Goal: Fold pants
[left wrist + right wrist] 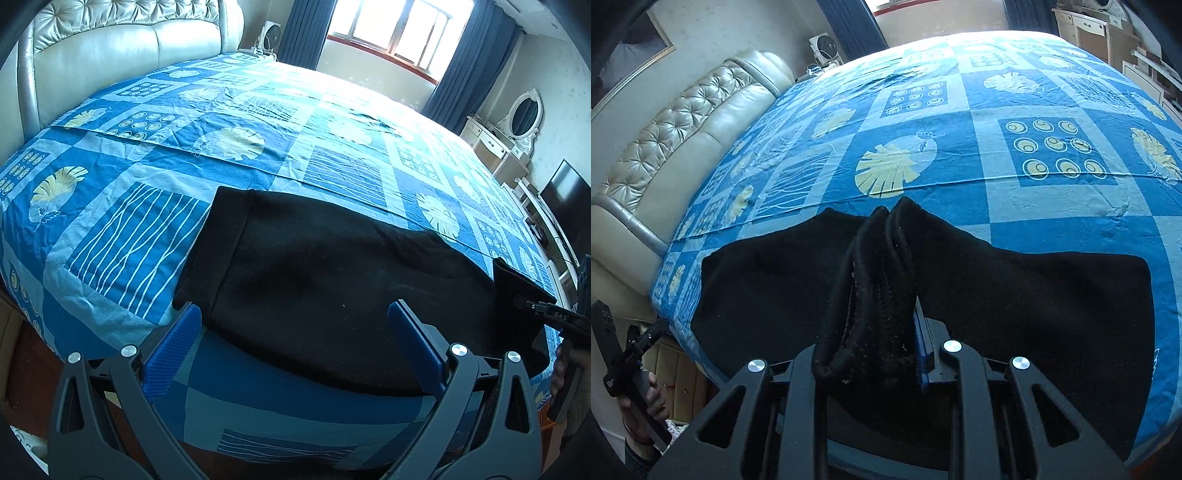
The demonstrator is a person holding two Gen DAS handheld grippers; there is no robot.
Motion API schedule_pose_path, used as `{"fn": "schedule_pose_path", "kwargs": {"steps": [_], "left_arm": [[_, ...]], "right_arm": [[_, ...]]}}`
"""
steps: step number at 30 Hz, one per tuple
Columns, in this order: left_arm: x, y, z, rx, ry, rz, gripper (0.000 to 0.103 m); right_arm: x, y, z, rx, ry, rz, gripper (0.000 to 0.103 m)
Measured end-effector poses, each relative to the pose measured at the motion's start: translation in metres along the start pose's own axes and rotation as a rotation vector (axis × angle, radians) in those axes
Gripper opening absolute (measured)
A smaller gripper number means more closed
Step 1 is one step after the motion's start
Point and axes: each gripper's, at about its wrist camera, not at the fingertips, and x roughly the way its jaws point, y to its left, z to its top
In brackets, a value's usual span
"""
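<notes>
Black pants point(332, 280) lie flat across the near part of a bed with a blue patterned sheet point(155, 221). My left gripper point(295, 325) hovers open over the pants' near edge, with nothing between its blue fingers point(173, 347). At the right edge of the left wrist view, my right gripper point(522, 301) lifts one end of the pants. In the right wrist view my right gripper point(882, 314) is shut on a thick bunch of that black fabric point(882, 258), which hides most of its fingers. A hand holds the left gripper point(646, 338) low on the left there.
A padded cream headboard point(122, 40) runs along the bed's left side. A window with dark blue curtains point(391, 29) is at the far end. A white dresser with an oval mirror point(517, 125) and a dark screen point(565, 203) stand on the right. A small fan point(822, 48) sits by the headboard.
</notes>
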Motion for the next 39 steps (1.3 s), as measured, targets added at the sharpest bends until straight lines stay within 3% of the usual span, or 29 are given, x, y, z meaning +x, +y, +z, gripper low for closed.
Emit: {"fn": "schedule_pose_path", "kwargs": {"steps": [15,22,29,39], "left_arm": [[0.004,-0.008,-0.005,0.012,0.011,-0.018,0.101],[0.004,-0.006,-0.005,-0.003,0.015,-0.030,0.101],[0.004,-0.008,-0.005,0.001,0.015,-0.030,0.101],[0.004,-0.011,-0.006,0.004,0.017,-0.036,0.101]], "right_arm": [[0.036,0.053,-0.027,-0.147,0.056,-0.109,0.024],[0.039,0.060,-0.032,-0.146,0.064,-0.112,0.029],[0.038,0.069,-0.038,-0.144,0.066,-0.088,0.037],[0.038,0.085,-0.048,-0.122,0.080,0.015,0.043]]}}
